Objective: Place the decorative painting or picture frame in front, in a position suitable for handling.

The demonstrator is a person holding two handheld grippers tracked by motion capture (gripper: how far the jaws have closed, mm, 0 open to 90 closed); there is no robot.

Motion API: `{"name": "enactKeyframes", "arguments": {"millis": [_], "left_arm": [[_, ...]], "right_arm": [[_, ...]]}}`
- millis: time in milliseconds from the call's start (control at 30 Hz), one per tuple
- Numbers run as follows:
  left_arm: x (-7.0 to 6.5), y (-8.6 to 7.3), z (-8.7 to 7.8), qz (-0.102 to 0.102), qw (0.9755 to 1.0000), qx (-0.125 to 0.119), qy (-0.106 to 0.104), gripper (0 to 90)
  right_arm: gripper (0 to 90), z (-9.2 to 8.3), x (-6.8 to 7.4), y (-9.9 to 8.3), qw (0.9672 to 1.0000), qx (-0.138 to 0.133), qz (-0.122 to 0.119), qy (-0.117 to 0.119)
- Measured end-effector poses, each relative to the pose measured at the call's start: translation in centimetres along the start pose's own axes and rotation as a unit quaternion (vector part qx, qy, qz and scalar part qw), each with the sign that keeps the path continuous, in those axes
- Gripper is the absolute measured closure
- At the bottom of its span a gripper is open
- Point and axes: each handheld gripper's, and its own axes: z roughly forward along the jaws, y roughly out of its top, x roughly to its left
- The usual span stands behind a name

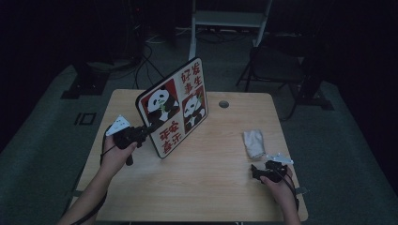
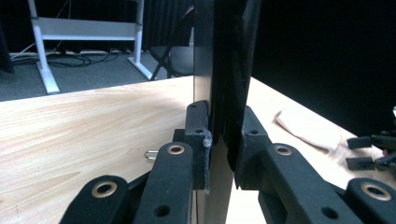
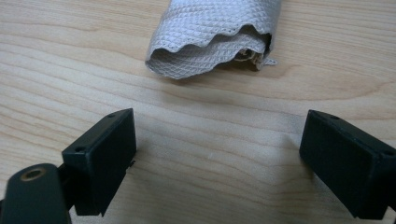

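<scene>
Stiff, likely light panda board (image 1: 172, 108), frame centre, clamped at its left edge by left gripper (image 1: 143, 131); right gripper (image 1: 257, 171) gapes before cloth (image 1: 254, 143).

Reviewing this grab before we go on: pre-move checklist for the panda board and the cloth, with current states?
1. Left gripper shut on the flat black-edged panda picture board: ok, pads press both faces.
2. Board lifted and tilted, lower edge near the wooden table: ok; whether it touches, cannot tell.
3. Right gripper open: ok, jaws wide with nothing between.
4. Folded white textured cloth within the right gripper's line: ok, just ahead of the jaws, untouched.
5. Path between board and cloth free: ok, bare table.
6. Grip firm enough to carry the board: cannot tell.
</scene>
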Motion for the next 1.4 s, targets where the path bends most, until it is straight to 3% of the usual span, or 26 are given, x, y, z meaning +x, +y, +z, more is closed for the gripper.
{"name": "enactKeyframes", "arguments": {"millis": [567, 1000, 1233, 1400], "left_arm": [[-1.9, -0.7, -1.5, 0.018, 0.9996, 0.007, -0.018, 79.5], [-2.5, -1.6, -2.7, -0.008, 0.9992, 0.004, -0.038, 79.4], [-3.3, -1.9, -3.2, -0.009, 0.9990, 0.006, -0.042, 79.3], [-4.0, -2.0, -3.6, 0.002, 0.9989, 0.009, -0.047, 79.4]], "right_arm": [[10.3, 0.0, 0.0, 0.0, 1.0000, 0.000, 0.000, 0.000], [10.4, 0.0, 0.0, 0.0, 1.0000, 0.000, 0.000, 0.000], [10.3, 0.0, 0.0, 0.0, 1.0000, 0.000, 0.000, 0.000], [10.3, 0.0, 0.0, 0.0, 1.0000, 0.000, 0.000, 0.000]]}}
